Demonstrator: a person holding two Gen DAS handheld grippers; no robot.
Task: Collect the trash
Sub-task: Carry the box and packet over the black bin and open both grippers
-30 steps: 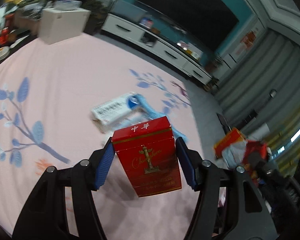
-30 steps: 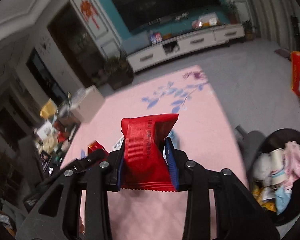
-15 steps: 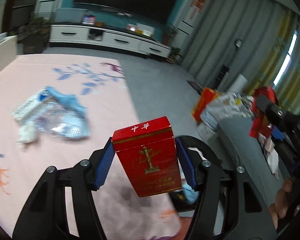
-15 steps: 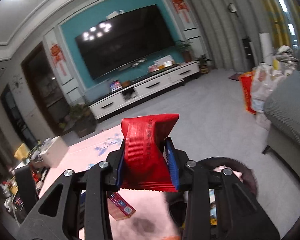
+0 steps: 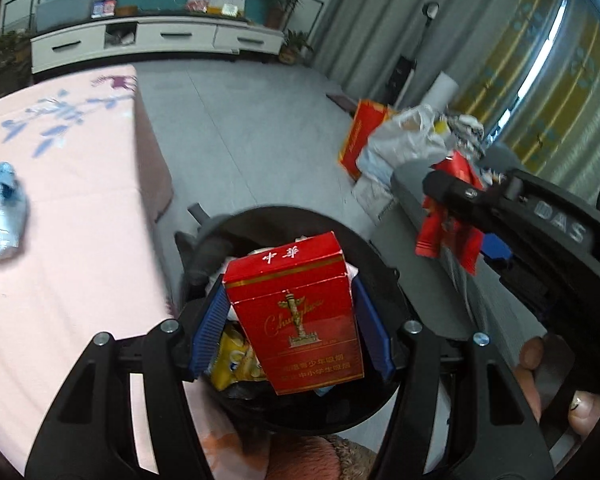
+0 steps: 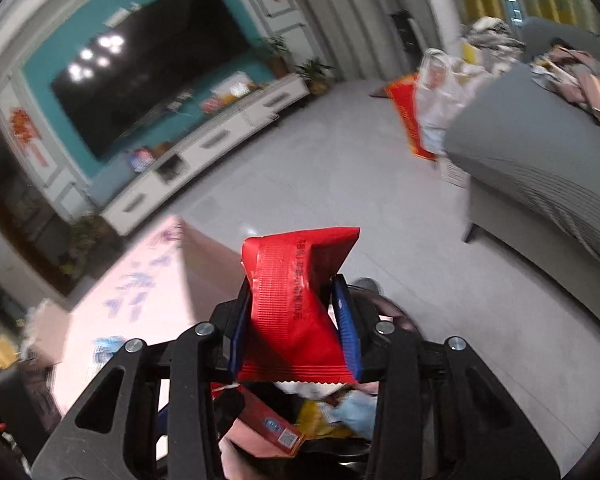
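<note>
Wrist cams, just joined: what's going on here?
A person with a gripper in each hand is clearing trash off a pink-clothed table. The left gripper clamps a red cigarette pack over a black bin that already holds wrappers. The right gripper holds a red snack wrapper above the same bin, and its jaws are opening. A crumpled blue-and-silver wrapper lies on the table, not yet collected.
</note>
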